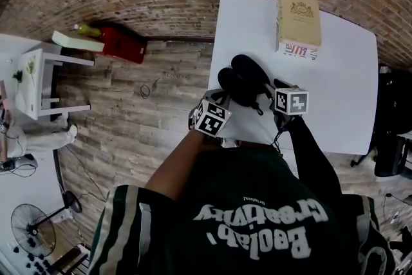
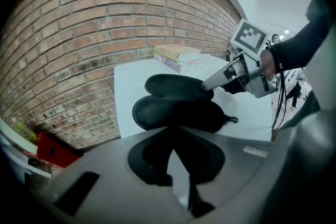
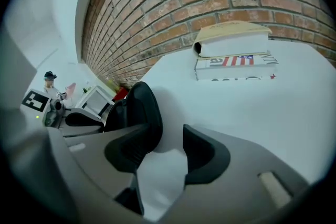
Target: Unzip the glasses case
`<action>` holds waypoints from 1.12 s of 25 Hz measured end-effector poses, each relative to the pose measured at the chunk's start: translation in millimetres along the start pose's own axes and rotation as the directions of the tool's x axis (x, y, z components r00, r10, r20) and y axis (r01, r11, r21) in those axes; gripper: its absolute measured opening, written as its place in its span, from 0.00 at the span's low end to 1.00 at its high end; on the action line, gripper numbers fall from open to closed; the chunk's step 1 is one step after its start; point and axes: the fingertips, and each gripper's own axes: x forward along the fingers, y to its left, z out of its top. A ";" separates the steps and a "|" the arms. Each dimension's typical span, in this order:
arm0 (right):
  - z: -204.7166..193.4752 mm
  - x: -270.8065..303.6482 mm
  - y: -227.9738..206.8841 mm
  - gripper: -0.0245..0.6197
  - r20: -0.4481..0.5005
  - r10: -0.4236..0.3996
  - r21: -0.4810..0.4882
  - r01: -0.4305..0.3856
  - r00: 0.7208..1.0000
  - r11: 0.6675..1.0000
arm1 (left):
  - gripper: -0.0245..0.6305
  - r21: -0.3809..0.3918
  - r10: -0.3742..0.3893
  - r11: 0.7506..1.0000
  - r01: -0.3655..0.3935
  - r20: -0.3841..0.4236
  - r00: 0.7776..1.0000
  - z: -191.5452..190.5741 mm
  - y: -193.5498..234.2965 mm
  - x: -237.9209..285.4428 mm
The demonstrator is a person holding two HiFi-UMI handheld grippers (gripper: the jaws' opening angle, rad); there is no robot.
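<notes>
Left hand-held gripper (image 2: 173, 136) closed, open glasses case (image 1: 239, 84) diagonal on table (image 1: 341, 74)

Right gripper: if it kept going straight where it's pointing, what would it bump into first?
Most likely the bare white table: only tabletop shows between the open jaws of the right gripper. The black glasses case sits just left of that line.

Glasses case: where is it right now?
In the head view the glasses case lies open near the white table's front-left corner, between the left gripper and the right gripper, with stacked books beyond it.
</notes>
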 end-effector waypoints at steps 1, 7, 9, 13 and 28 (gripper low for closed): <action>-0.4 0.3 0.2 0.35 -0.001 0.002 -0.002 -0.002 1.000 1.000 | 0.05 -0.004 0.003 1.000 -0.003 -0.002 1.000 -0.5 0.1 0.2; 12.1 -9.4 11.0 0.36 0.035 0.041 -0.050 -0.039 0.999 0.998 | 0.05 -0.031 0.011 0.999 -0.010 0.043 0.999 7.0 0.5 0.2; 24.7 -16.2 20.6 0.36 0.080 0.070 -0.069 -0.065 0.994 0.995 | 0.05 -0.033 0.012 0.999 -0.010 0.065 0.998 12.1 1.9 -3.3; 58.3 -34.7 39.6 0.36 0.186 0.123 -0.148 -0.096 0.975 0.984 | 0.05 -0.058 0.052 0.997 -0.045 0.128 0.990 36.6 8.5 -21.8; 192.5 -149.9 92.6 0.36 0.519 0.217 -0.400 0.010 0.827 0.917 | 0.05 -0.030 0.181 0.980 -0.198 0.559 0.809 216.1 54.6 -146.2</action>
